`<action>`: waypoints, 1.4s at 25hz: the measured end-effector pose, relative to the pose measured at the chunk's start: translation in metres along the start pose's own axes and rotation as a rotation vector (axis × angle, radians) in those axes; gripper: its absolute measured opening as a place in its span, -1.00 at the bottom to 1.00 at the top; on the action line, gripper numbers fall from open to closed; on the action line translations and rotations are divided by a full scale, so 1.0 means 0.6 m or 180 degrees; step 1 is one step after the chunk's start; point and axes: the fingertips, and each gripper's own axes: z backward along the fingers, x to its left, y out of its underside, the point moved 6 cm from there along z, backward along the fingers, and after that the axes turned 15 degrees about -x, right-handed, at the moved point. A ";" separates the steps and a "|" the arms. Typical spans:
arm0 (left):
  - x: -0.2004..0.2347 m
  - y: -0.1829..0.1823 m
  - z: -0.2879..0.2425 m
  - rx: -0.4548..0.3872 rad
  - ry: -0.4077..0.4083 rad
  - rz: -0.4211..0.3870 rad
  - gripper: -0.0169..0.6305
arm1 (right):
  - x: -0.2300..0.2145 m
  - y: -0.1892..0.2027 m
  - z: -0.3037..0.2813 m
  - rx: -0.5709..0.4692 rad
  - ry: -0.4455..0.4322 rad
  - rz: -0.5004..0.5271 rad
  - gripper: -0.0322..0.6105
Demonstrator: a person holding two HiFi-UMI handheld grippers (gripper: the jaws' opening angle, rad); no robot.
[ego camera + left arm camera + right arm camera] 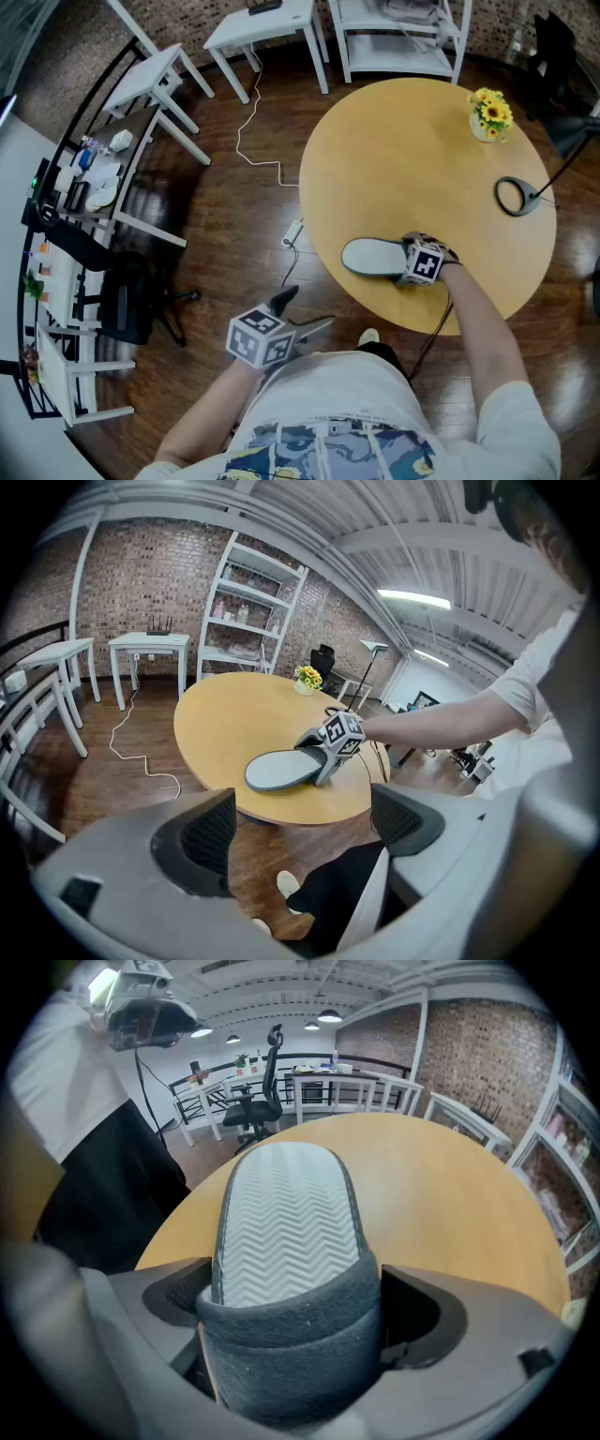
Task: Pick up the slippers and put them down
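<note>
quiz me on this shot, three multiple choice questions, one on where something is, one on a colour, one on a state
1. Where is the grey felt-banded slipper?
A. on the wood floor
B. on the round tan wooden table
C. on the white shelf unit

2. What colour are the small potted flowers on that table?
A. red
B. yellow
C. blue

3. How is the left tool?
A. shut on the slipper
B. shut on a cable
C. open, holding nothing

Answers:
1 B, the slipper lies near the table's edge closest to the person, gripped by the right tool.
2 B, the head view shows yellow blooms.
3 C, its jaws stand apart with nothing gripped between them.
</note>
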 end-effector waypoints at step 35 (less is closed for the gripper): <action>-0.100 0.114 0.077 0.0423 0.1899 -0.1128 0.42 | 0.527 0.158 0.392 0.0138 0.2474 -0.1978 0.65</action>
